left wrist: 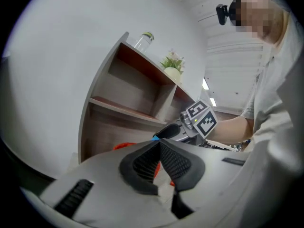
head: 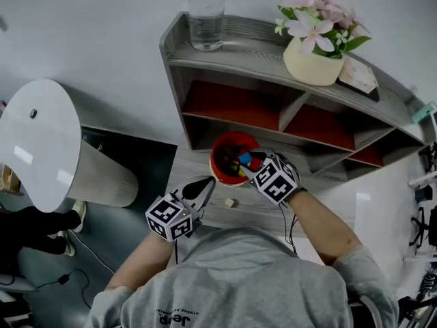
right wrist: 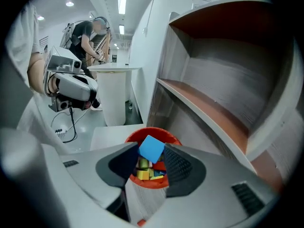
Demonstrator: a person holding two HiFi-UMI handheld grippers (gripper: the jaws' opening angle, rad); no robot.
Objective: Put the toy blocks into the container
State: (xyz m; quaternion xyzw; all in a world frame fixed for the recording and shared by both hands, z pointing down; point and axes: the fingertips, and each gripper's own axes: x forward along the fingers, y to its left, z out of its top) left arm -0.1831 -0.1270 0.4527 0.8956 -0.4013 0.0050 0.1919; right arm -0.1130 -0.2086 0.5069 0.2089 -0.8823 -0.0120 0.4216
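Shelf [head: 249,46] behind red container [head: 217,159]; water bottle [head: 206,16], flower pot [head: 313,65] on top.

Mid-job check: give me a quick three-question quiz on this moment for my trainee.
1. True or false: the right gripper holds a blue block above the red container.
2. Where does the water bottle stand? A) on top of the shelf B) on the floor C) inside the container
3. Fill in: the jaws of the left gripper are ____.

Key: 1 true. 2 A. 3 shut, with nothing between them.
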